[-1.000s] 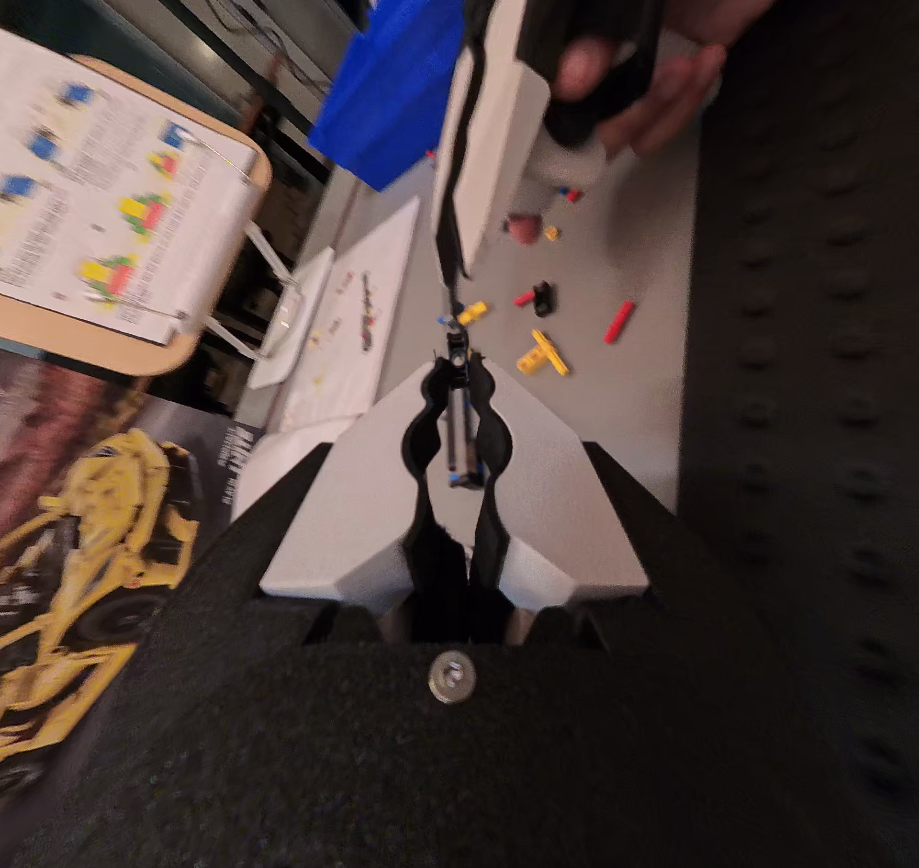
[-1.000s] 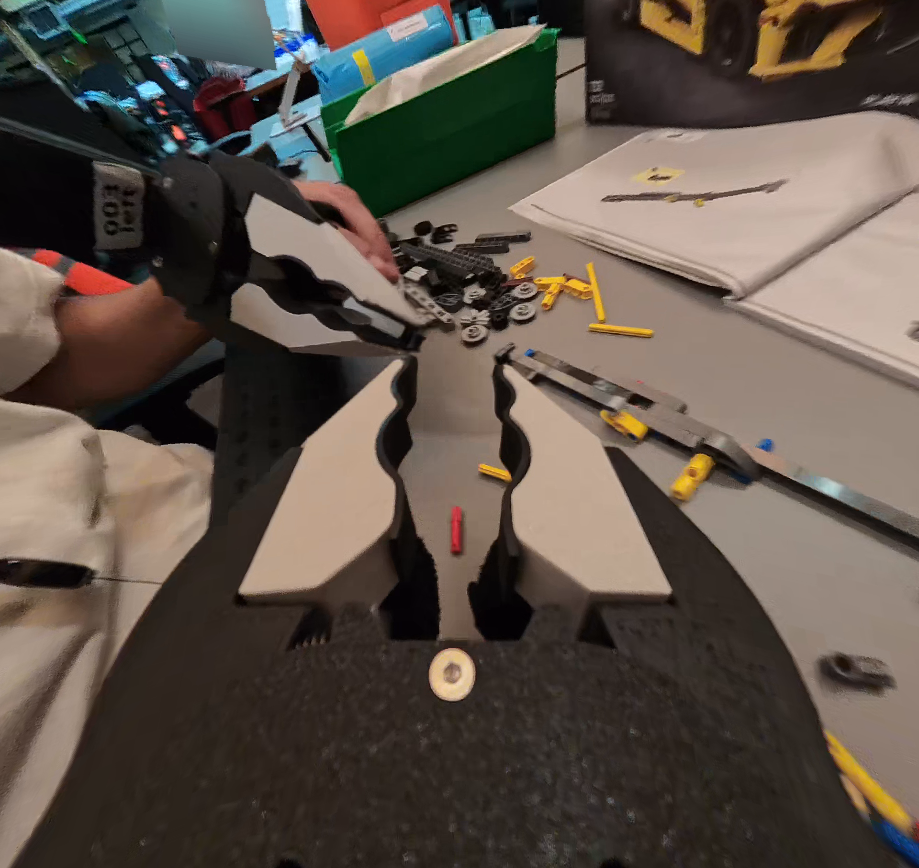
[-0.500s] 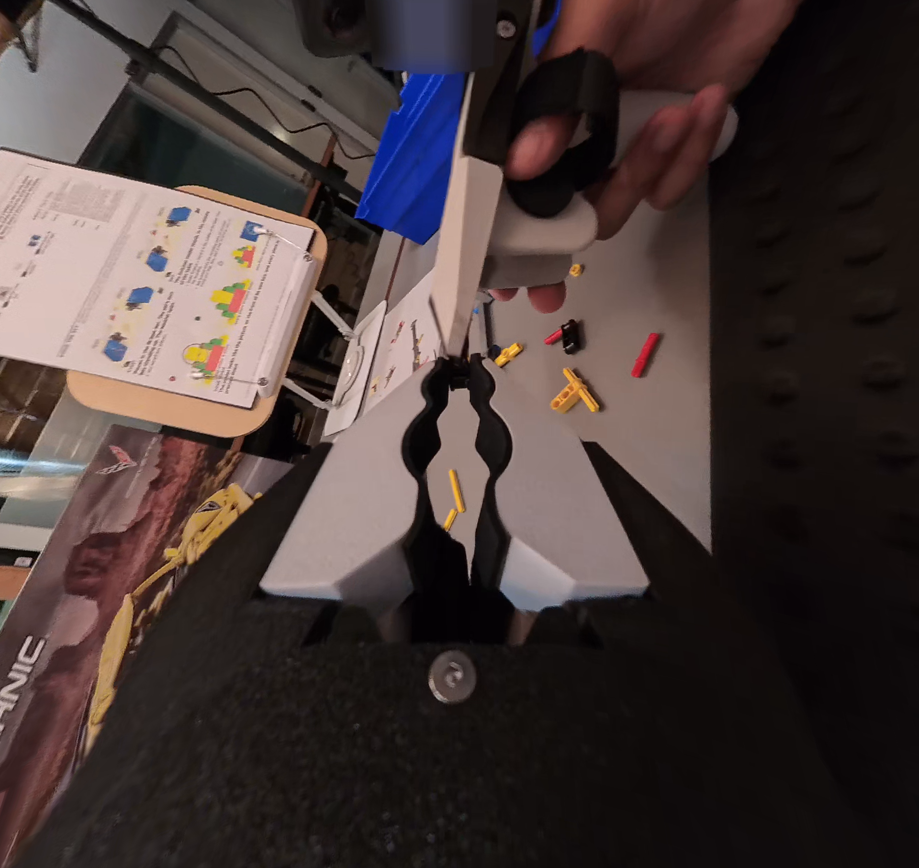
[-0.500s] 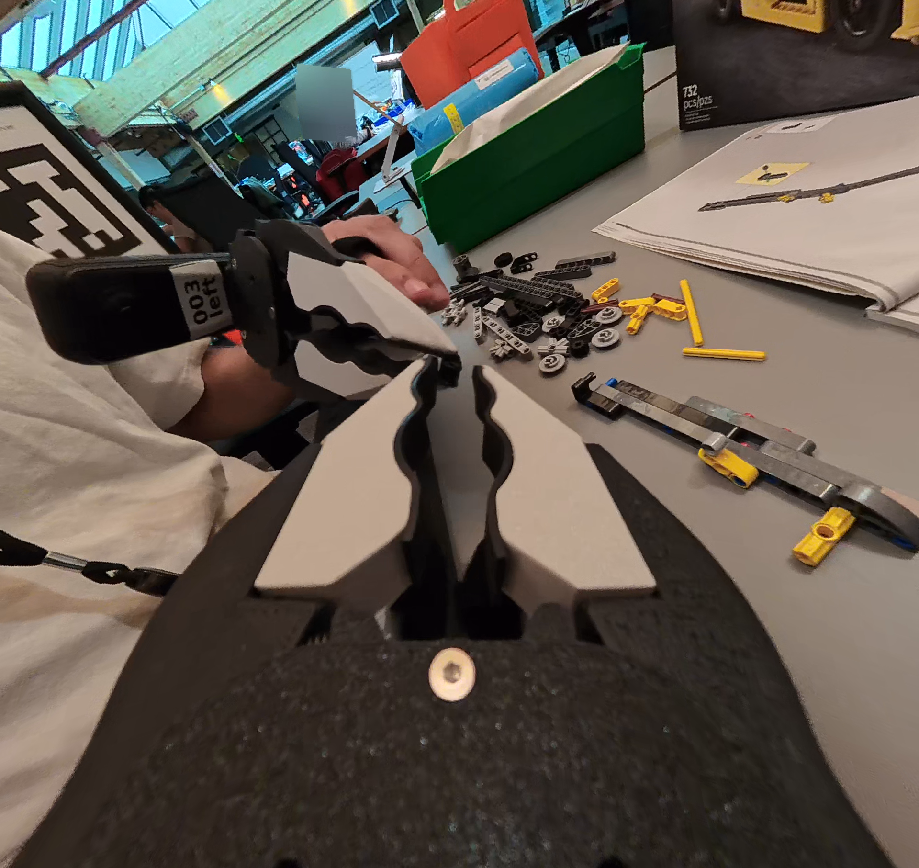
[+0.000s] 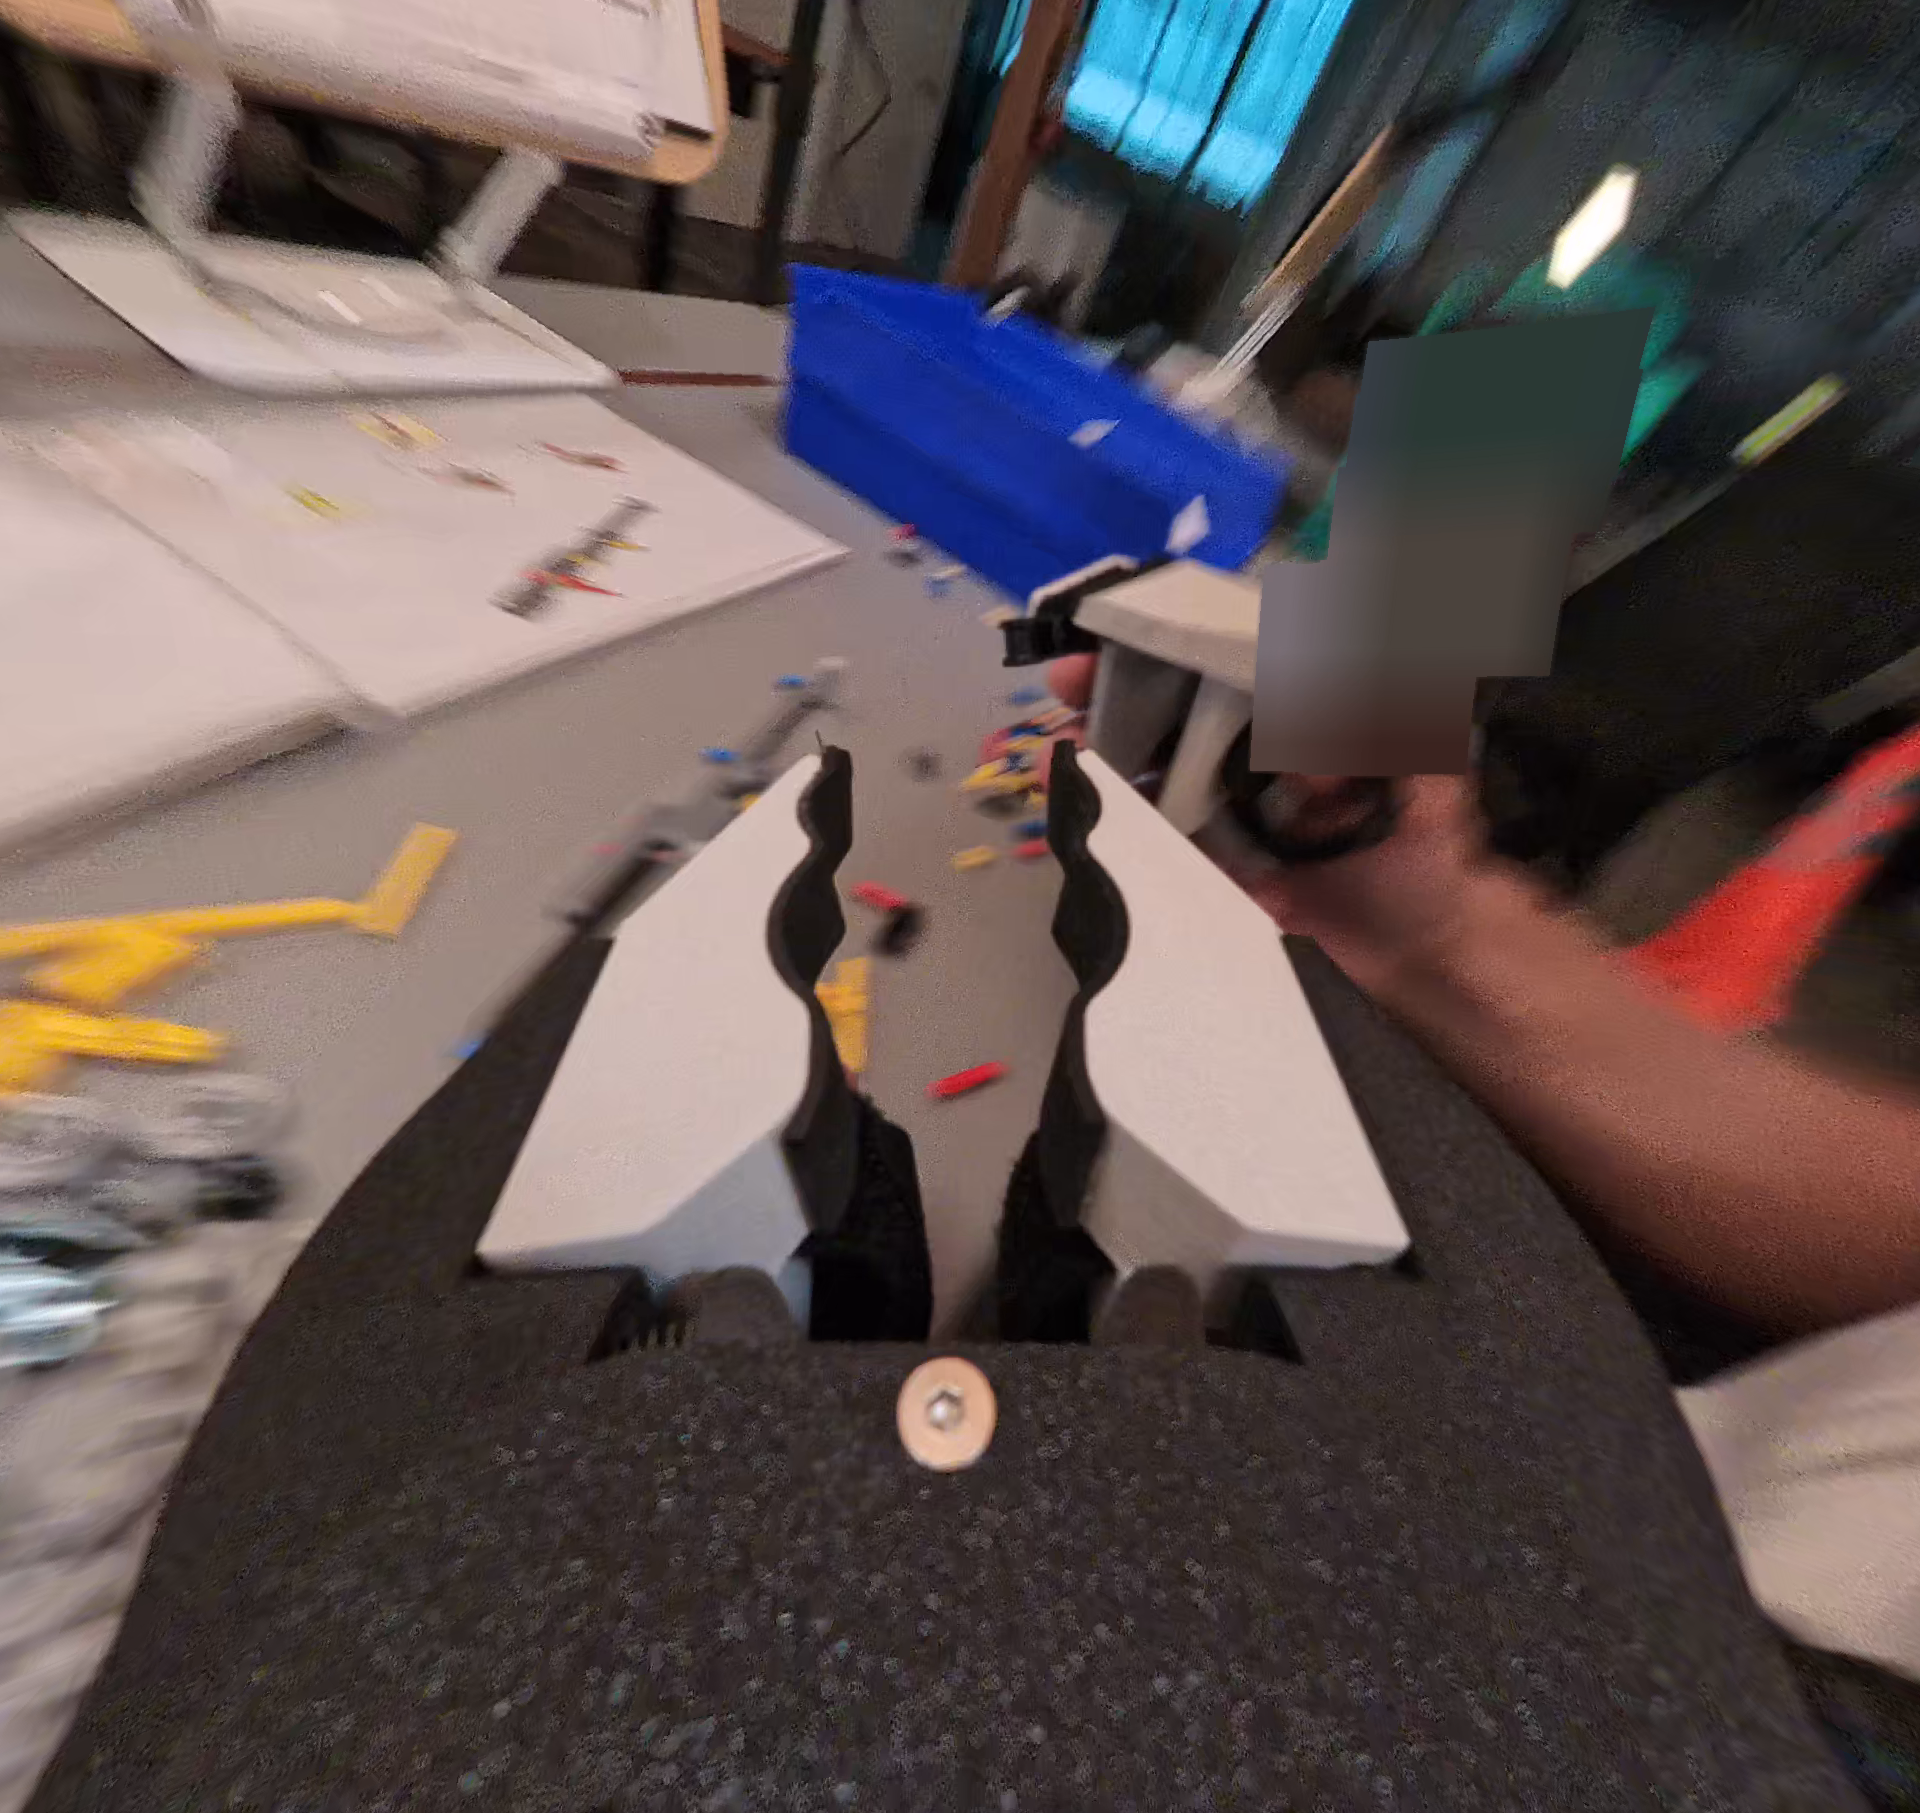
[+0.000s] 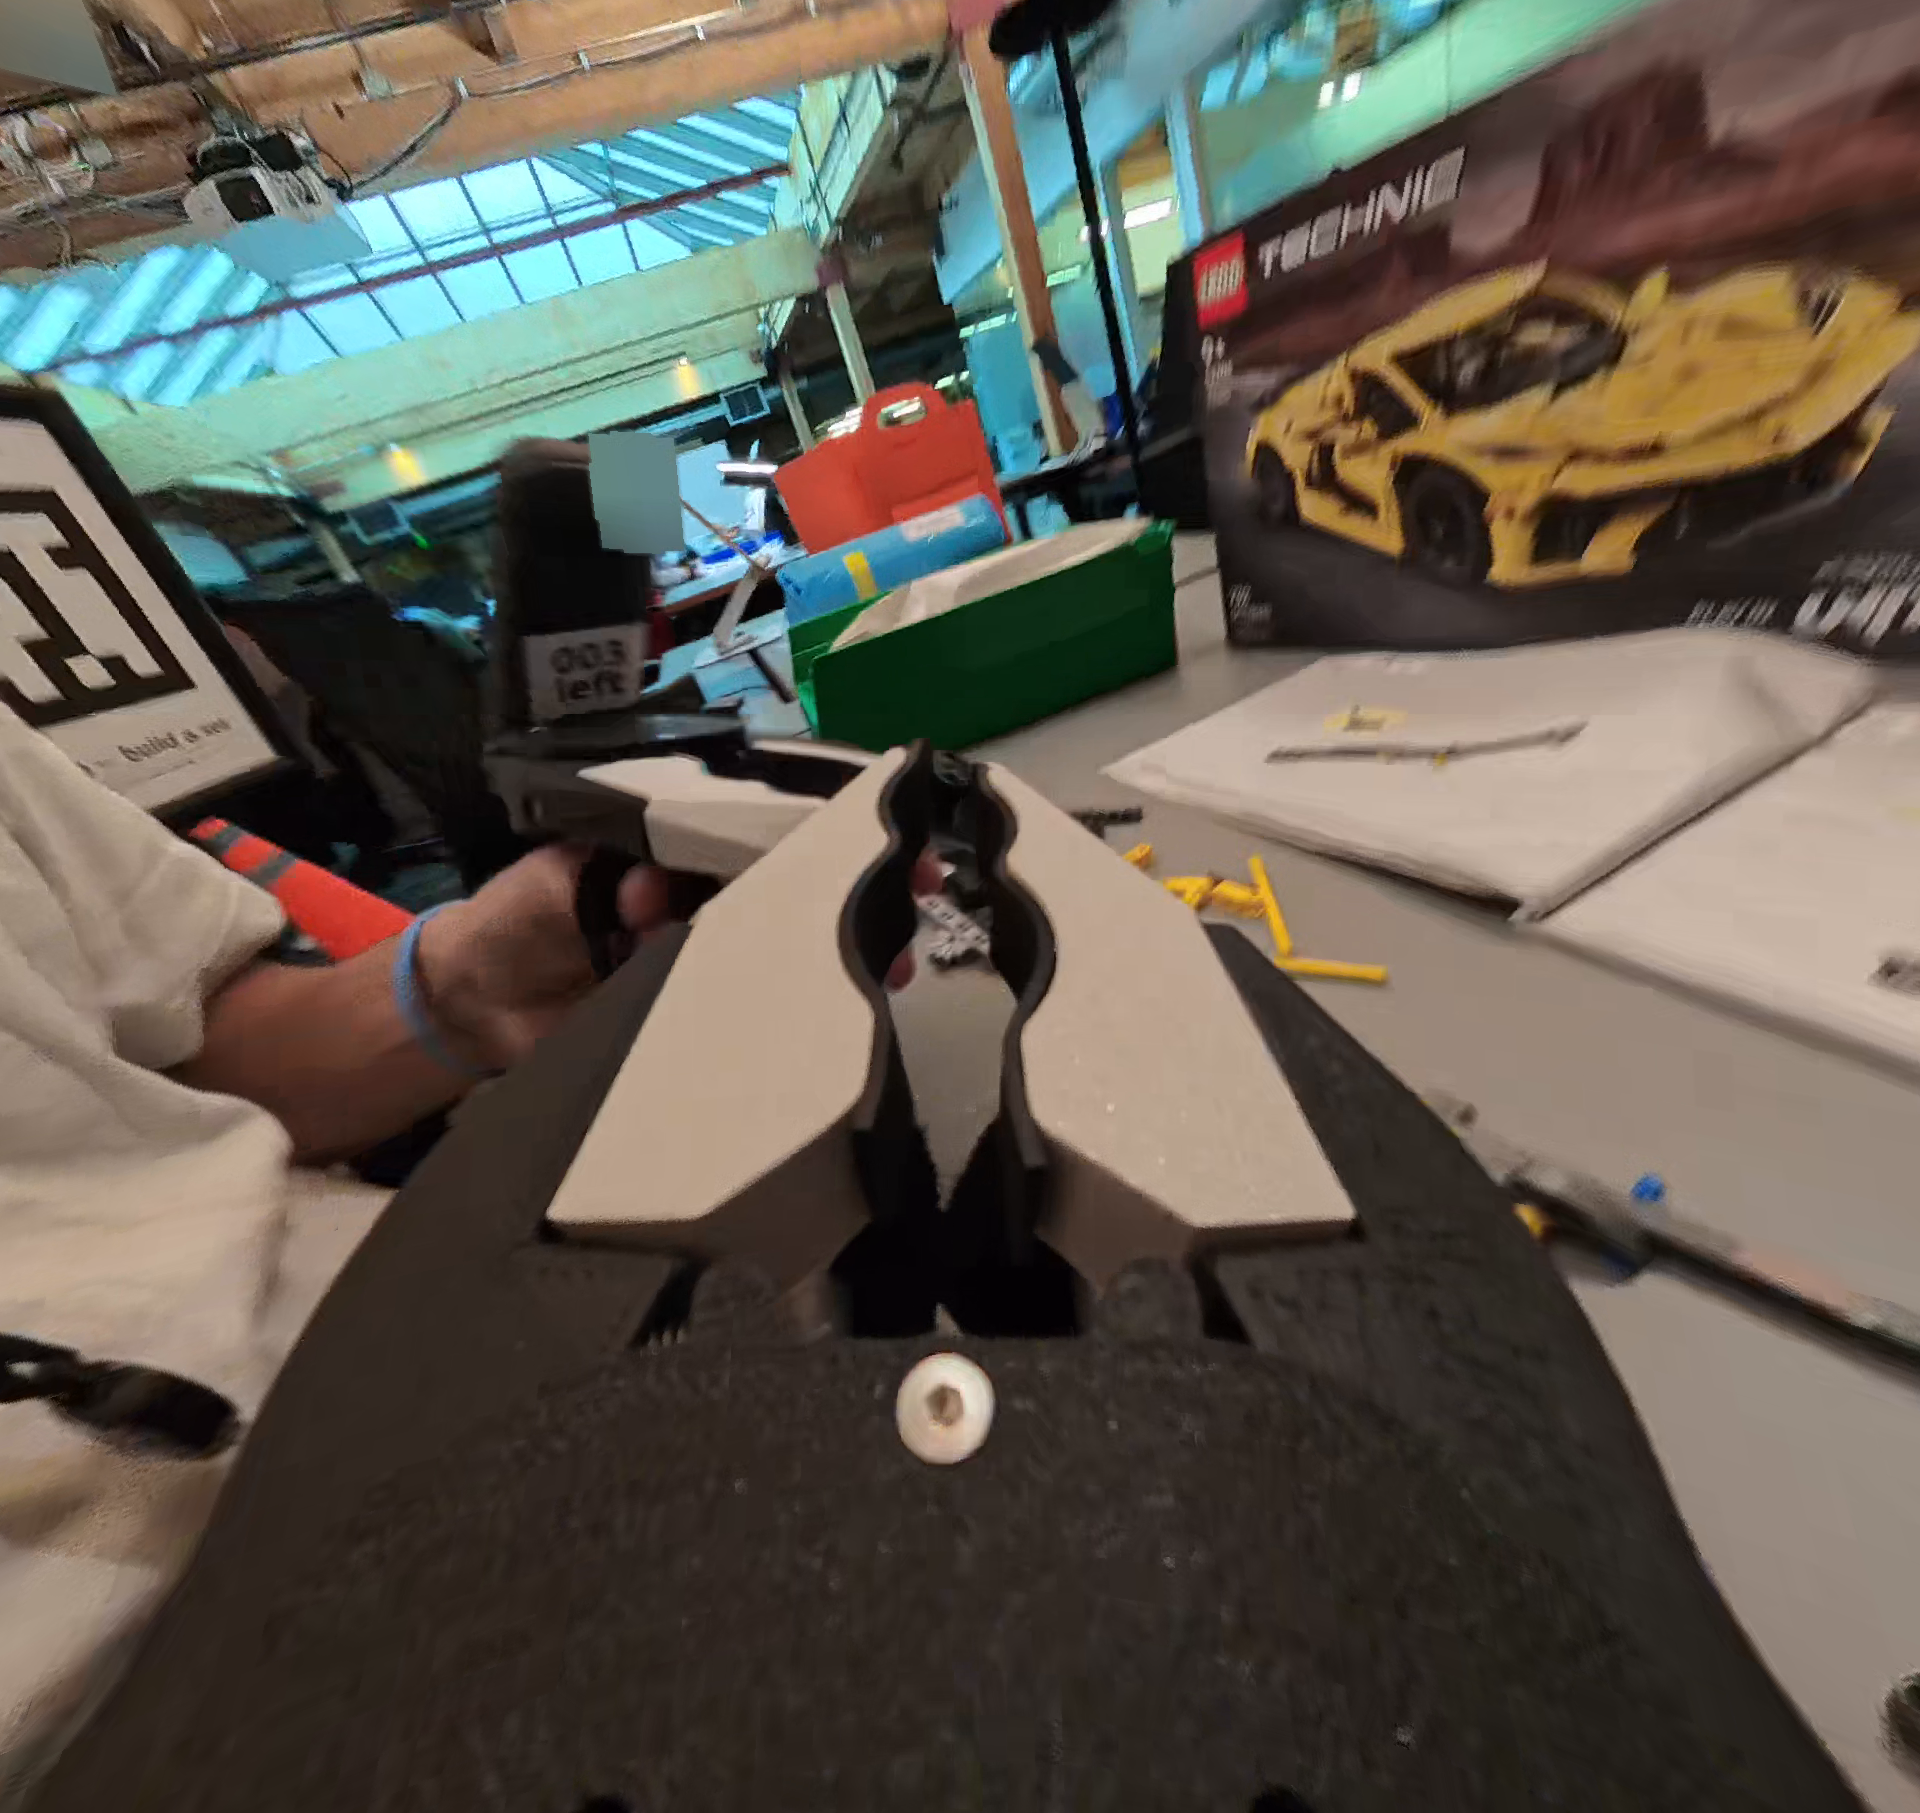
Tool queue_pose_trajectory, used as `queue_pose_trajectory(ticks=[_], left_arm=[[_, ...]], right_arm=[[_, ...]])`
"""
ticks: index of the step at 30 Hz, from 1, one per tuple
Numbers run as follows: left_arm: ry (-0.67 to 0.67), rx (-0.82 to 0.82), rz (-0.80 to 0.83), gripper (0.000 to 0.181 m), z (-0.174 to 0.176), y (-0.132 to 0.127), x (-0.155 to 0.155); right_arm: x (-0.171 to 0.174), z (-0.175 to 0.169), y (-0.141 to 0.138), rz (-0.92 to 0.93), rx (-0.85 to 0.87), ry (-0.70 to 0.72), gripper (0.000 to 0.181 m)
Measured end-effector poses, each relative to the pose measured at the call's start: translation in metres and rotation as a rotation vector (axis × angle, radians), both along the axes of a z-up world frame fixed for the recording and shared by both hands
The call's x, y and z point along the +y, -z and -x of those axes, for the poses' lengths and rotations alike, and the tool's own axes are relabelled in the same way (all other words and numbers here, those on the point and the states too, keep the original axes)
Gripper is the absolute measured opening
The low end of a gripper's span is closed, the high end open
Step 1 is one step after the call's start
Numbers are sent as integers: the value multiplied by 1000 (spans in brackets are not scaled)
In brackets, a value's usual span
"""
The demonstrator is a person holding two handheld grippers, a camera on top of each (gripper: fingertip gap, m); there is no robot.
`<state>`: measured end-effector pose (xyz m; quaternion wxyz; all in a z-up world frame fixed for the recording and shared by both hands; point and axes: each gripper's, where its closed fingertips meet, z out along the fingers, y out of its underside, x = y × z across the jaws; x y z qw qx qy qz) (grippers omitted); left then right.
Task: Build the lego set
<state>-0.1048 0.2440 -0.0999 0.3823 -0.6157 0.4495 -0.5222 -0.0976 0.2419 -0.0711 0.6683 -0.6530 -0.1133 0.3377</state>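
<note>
The left hand-held gripper (image 5: 943, 761) hangs above the grey desk (image 5: 582, 807) with its jaws spread apart and nothing between them; loose red pins (image 5: 966, 1080) and a yellow piece (image 5: 844, 1010) lie on the desk surface below the gap. The right hand-held gripper (image 6: 948, 764) has its tips drawn together; something small and dark may sit pinched at the very tips, but the view there is too cluttered to tell whether it grips a piece.

Taking the long grey lego beam assembly (image 5: 717, 797) as the landmark: in the left wrist view it lies on the desk just left of the left gripper's fingers, running away toward the blue bin (image 5: 997, 444). Yellow lego parts (image 5: 218, 932) lie left of the beam, nearer the camera. The open instruction booklet (image 5: 436, 527) is spread beyond the beam on its left. A scatter of small coloured pieces (image 5: 1013, 771) sits right of the beam's far end.

In the right wrist view the same beam (image 6: 1683, 1244) lies at lower right, with yellow axles (image 6: 1262, 906) beyond it, then the green bin (image 6: 987, 641) and the set's box (image 6: 1558, 444) farther back.
</note>
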Motion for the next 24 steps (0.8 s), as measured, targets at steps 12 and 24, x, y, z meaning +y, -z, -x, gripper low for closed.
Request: queue_pose_trajectory(ticks=[12,24], left_arm=[[190,-305,1000,23,-5,-26,-11],[291,-199,998,8,2,-27,-22]], right_arm=[[-8,4,-10,-330,-475,252,6],[-11,21,1,-300,-488,125,6]])
